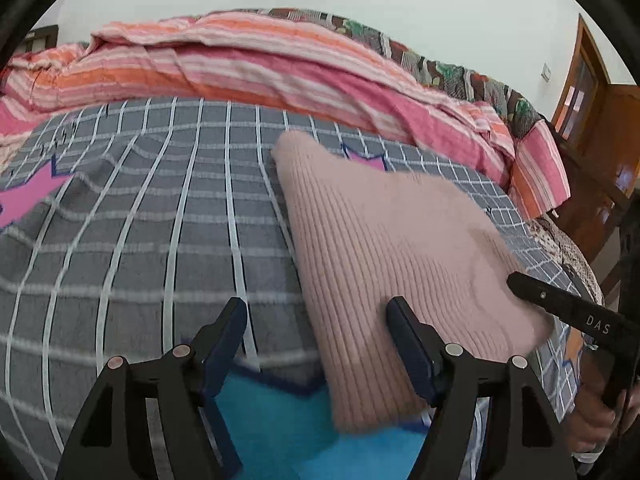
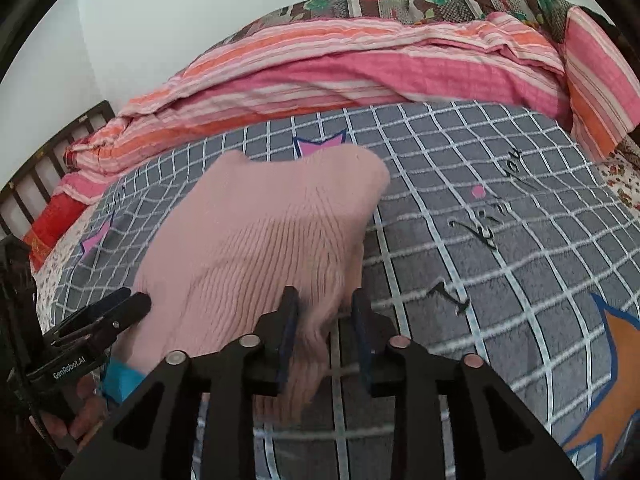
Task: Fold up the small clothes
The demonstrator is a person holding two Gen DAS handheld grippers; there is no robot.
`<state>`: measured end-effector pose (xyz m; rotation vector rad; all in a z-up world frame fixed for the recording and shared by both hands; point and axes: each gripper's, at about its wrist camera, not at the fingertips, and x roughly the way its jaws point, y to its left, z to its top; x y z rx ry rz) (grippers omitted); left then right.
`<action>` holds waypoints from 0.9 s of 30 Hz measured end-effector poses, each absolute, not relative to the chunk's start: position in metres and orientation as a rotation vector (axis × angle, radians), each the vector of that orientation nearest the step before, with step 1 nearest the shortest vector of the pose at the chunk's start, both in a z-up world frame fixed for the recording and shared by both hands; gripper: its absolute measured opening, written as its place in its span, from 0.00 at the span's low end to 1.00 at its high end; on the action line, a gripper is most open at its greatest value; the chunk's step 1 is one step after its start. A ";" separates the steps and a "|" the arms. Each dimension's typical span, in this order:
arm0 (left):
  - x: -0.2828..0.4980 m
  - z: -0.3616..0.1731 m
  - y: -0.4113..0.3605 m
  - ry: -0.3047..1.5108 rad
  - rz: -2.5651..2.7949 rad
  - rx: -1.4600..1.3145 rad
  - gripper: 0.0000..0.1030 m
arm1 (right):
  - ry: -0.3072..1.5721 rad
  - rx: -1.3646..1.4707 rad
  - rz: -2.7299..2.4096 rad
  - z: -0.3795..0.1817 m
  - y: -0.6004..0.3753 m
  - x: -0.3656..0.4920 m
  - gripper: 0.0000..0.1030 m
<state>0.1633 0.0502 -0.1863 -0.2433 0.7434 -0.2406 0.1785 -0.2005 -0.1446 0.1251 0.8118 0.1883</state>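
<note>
Left wrist view: pink rib-knit garment [image 1: 400, 248], soft and fuzzy, folded into a rough wedge, lying on grey grid-check bedsheet [image 1: 140, 220] with white lines and pink star prints. Left gripper [image 1: 316, 312] jaws wide apart, black with dark blue pads; right finger over the knit's near edge, left finger over bare sheet, nothing pinched. Blue star print on the sheet under the near corner. Rumpled pink-orange striped quilt [image 1: 240, 64] heaped behind. Black finger of right gripper [image 1: 560, 304] touching the knit's right edge. Wooden door [image 1: 584, 80] far right.

Right wrist view: same pink knit [image 2: 260, 240] spread left of centre, vertical ribs, motion-blurred at near edge. Right gripper [image 2: 326, 308] jaws narrow, apart; a fold of knit hangs by the left pad, grip cannot be told. Left gripper [image 2: 108, 312] at the knit's left edge. Orange star print [image 2: 616, 360] on the sheet, right. Dark slatted headboard [image 2: 48, 160] far left.
</note>
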 end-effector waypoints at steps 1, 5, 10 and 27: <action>0.158 -0.187 0.049 0.754 -0.242 -0.251 0.70 | 0.818 0.131 0.192 -0.146 -0.201 0.176 0.29; 0.144 -0.181 0.042 0.789 -0.241 -0.248 0.68 | 0.827 0.145 0.195 -0.143 -0.205 0.162 0.29; 0.123 -0.157 0.035 0.784 -0.225 -0.198 0.68 | 0.808 0.143 0.181 -0.121 -0.215 0.141 0.30; 0.060 -0.052 0.023 0.714 -0.080 -0.093 0.81 | 0.714 0.096 0.087 -0.017 -0.215 0.076 0.79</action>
